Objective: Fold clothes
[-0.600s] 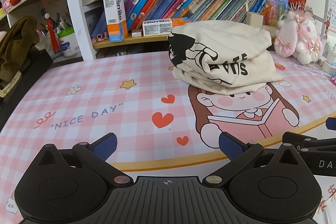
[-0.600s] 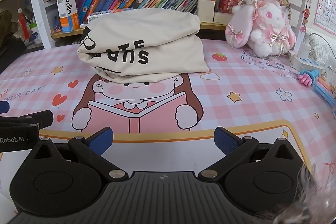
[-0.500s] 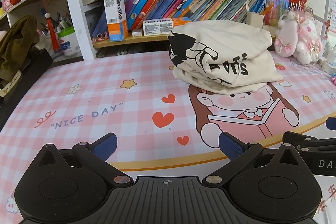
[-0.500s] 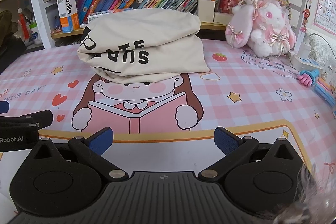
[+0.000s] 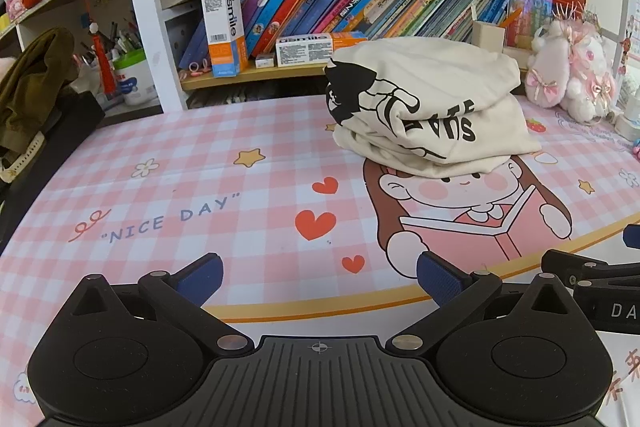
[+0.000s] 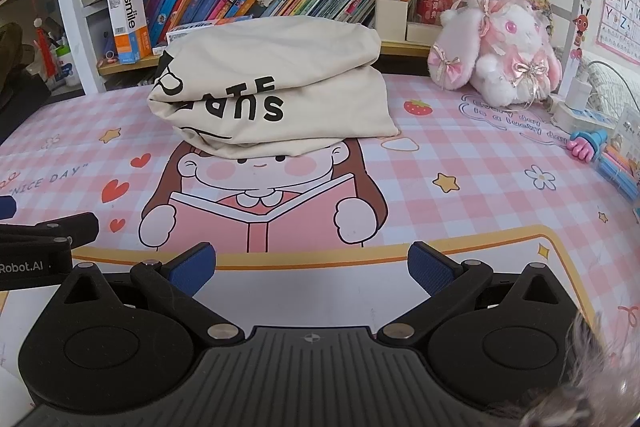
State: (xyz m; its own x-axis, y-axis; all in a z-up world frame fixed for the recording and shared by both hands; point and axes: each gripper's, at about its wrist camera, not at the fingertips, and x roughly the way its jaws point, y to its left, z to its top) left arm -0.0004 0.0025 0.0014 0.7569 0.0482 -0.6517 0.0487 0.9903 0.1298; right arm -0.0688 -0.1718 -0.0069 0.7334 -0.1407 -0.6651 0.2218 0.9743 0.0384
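A cream shirt with black print [image 5: 432, 111] lies folded in a thick bundle on the pink checked mat, near the bookshelf; it also shows in the right wrist view [image 6: 272, 99]. My left gripper [image 5: 319, 275] is open and empty, low over the mat's front edge, well short of the shirt. My right gripper [image 6: 312, 267] is open and empty too, beside the left one, in front of the shirt. Part of the right gripper [image 5: 592, 279] shows at the right edge of the left view, and the left gripper [image 6: 44, 239] at the left edge of the right view.
A bookshelf [image 5: 360, 3] full of books stands behind the mat. A pink plush rabbit [image 6: 500, 51] sits at the back right, with a power strip [image 6: 580, 111] and pens [image 6: 616, 167] along the right edge. A dark olive garment [image 5: 28, 95] hangs at the far left.
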